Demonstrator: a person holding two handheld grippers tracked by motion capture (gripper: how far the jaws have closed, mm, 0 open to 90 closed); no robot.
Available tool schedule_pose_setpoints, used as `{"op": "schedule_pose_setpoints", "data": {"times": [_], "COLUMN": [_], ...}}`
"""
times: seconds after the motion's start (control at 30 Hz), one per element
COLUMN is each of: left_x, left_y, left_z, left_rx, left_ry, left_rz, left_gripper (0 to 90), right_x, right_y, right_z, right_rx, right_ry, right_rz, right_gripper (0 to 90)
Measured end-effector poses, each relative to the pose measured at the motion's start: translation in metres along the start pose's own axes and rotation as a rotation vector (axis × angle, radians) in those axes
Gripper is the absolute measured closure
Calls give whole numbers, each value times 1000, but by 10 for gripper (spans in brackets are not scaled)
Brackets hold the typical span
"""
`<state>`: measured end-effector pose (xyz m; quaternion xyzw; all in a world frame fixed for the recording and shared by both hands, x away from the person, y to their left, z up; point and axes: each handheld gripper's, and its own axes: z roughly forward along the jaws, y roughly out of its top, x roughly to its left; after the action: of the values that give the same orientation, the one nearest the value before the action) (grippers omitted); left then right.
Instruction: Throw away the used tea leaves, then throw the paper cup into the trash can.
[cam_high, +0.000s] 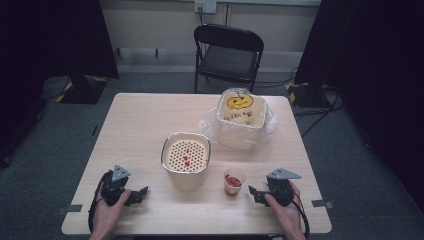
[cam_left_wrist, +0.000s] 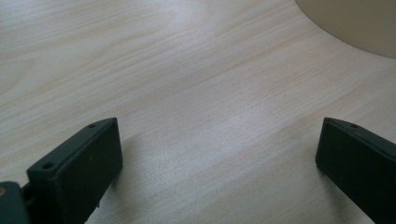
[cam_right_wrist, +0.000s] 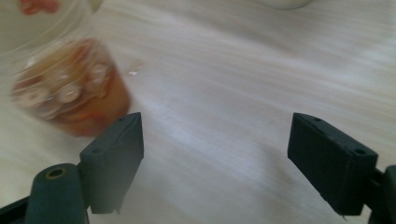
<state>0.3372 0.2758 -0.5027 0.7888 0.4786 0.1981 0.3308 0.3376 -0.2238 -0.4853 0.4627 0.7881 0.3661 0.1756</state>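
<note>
The small clear cup (cam_high: 234, 182) of red pieces stands at lower centre-right of the high view, just left of your right gripper (cam_high: 254, 192), whose jaws stand wide apart with the cup (cam_right_wrist: 70, 88) blurred at upper left, outside them. Left of the cup sits the cream strainer pot (cam_high: 185, 160). Your left gripper (cam_high: 141, 192) rests at lower left on the wooden table (cam_high: 140, 120), its jaws also wide apart over bare wood.

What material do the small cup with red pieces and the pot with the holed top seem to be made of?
The small clear cup with red pieces looks like thin glossy plastic: its contents show through the wall. The cream square pot with a perforated insert has a shiny rim, perhaps metal, and matte cream walls, probably plastic or coated metal.
</note>
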Motion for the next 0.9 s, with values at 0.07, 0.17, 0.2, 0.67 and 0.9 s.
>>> {"op": "schedule_pose_setpoints", "data": {"times": [0.07, 0.17, 0.2, 0.67, 0.9], "left_x": [0, 0, 0, 0, 0], "left_y": [0, 0, 0, 0, 0], "left_z": [0, 0, 0, 0, 0], "left_rx": [0, 0, -1, 0, 0], "left_ry": [0, 0, 0, 0, -1], "left_rz": [0, 0, 0, 0, 0], "left_gripper": [0, 0, 0, 0, 0], "right_x": [3, 9, 15, 41, 50], "right_y": [-1, 0, 0, 15, 28], "right_z": [0, -1, -1, 16, 21], "right_rx": [15, 13, 9, -12, -70], "right_ry": [22, 52, 65, 154, 180], "right_rz": [-11, -30, -52, -89, -96], "right_gripper": [176, 176, 176, 139, 163]}}
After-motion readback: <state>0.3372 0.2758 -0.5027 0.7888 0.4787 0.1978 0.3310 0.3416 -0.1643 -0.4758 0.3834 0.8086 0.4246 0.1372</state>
